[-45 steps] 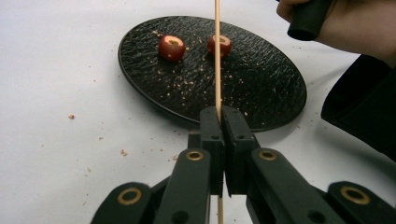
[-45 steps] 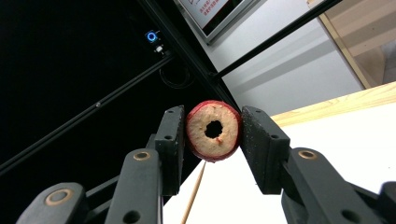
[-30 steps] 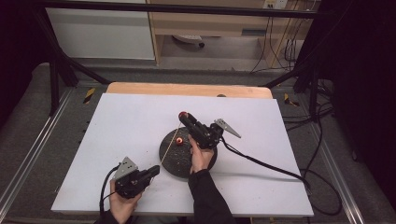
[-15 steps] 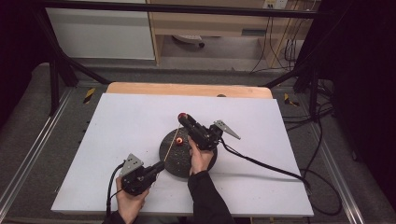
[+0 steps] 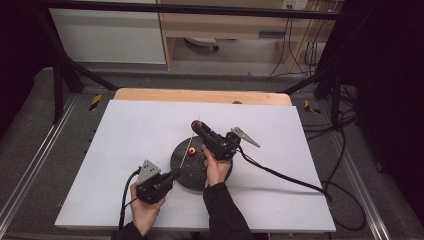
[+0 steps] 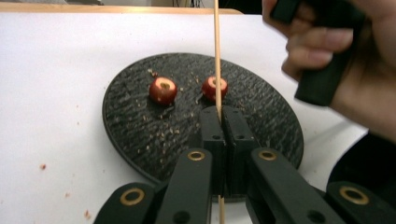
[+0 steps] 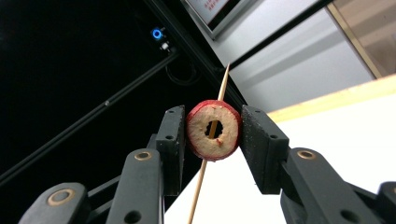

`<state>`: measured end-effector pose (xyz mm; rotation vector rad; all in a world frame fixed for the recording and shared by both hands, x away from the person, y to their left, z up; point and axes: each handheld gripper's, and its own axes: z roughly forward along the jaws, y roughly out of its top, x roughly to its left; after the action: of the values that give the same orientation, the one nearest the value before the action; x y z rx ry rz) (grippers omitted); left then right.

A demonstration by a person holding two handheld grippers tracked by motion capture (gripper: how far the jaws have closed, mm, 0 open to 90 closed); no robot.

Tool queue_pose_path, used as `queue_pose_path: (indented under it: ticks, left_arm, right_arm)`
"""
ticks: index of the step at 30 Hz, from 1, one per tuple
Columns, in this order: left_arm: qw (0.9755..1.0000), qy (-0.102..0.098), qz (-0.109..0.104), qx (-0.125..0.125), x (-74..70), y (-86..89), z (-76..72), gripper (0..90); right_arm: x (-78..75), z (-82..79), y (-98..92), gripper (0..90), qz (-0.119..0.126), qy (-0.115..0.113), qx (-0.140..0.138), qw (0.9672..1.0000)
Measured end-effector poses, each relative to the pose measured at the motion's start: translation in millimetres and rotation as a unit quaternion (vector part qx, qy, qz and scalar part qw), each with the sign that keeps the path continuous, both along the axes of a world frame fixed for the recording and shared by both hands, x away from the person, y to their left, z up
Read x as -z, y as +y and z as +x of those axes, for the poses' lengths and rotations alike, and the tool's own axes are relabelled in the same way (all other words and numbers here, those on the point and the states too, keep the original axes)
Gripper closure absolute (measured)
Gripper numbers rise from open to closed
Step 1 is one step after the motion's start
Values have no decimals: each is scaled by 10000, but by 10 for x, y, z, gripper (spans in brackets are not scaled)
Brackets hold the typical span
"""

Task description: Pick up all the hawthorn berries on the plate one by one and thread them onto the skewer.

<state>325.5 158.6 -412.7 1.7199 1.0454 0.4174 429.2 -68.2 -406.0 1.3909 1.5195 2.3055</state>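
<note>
- Room first: dark aluminium framing [image 5: 65,75] stands around the rig, grey carpet lies beneath, and pale cabinets [image 5: 107,35] sit behind it.
- White rectangular surface [image 5: 130,135] lies over a light wooden board whose far edge shows; small reddish crumbs dot it near the plate.
- Round black textured plate [image 6: 135,126] sits near the middle of the surface, scattered with crumbs, and carries two small red hawthorn-like fruits [image 6: 163,90], apart from each other.
- Left tongs [image 5: 172,176] have moved in from the near left corner to the plate's near edge since a second ago; they are fully closed on the lower part of a thin bamboo skewer [image 6: 217,51], which runs up and away over the plate.
- Right tongs [image 7: 214,135] hang above the plate's far side, clamped on a red cored fruit ring [image 7: 214,129]; they have kept their place.
- Skewer tip now passes through or just behind the ring's hole, so threading looks under way. Next would be sliding the ring down the stick.
</note>
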Motion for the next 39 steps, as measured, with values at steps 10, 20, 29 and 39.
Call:
queue_pose_path:
  ticks: [10, 20, 29, 39]
  left_arm:
    - [9999, 106, 6, 114, 0, -59, 144, 881]
    - [9999, -111, 6, 85, -87, -28, 147, 882]
    - [9999, -82, 77, 77, -168, -60, 257, 882]
    - [9998, -45, 132, 128, -155, -59, 286, 882]
  right_arm:
    - [-28, -119, -2, 618, -206, -118, -75, 9997]
    - [-15, -141, 3, 621, -432, 45, -236, 9988]
    - [109, -238, 69, 620, -594, 175, -454, 9971]
    - [154, -304, 89, 593, -811, 201, -582, 9948]
